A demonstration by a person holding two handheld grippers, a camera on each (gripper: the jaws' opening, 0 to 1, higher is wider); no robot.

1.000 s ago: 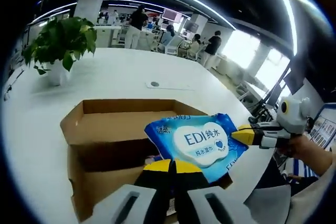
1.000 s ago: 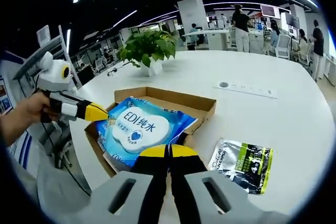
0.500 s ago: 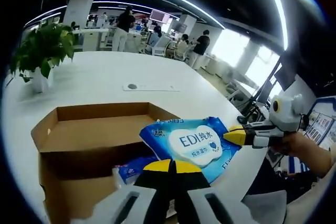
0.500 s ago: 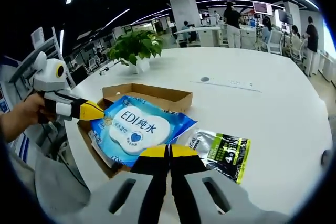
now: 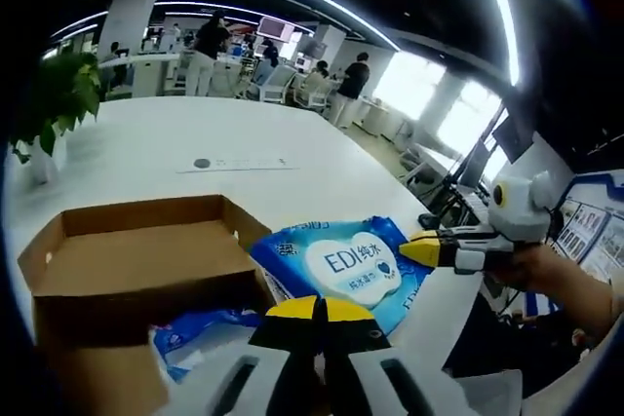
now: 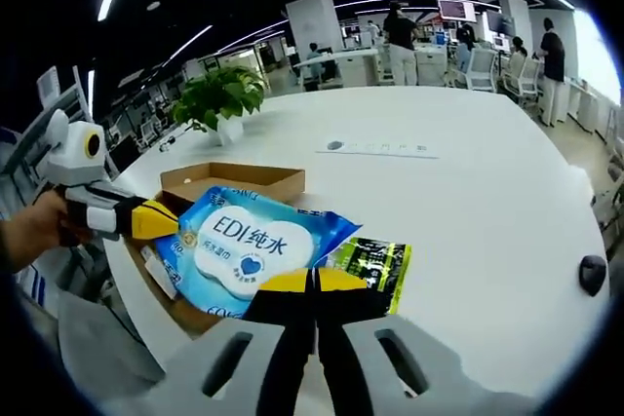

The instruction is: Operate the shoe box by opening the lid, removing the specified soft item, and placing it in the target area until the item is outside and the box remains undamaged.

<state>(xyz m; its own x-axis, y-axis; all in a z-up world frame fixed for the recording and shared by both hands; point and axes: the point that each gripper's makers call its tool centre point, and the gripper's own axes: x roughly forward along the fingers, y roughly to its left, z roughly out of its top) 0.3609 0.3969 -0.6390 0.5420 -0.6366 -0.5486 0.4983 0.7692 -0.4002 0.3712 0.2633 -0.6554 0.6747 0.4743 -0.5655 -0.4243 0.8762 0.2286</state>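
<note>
White table (image 6: 487, 192), open-plan office

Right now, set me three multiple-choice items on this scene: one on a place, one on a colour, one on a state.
1. Where does the green and black pouch lie?
A. inside the cardboard box
B. on the white table beside the blue wipes pack
C. under the potted plant

2. What colour is the wipes pack?
A. red
B. blue with a white label
C. plain grey

3. How is the cardboard box?
A. open
B. closed
C. crushed flat

Answers:
1 B, it rests on the table next to the pack, outside the box.
2 B, blue wrapper, white label.
3 A, the left gripper view looks down into its open top.
</note>
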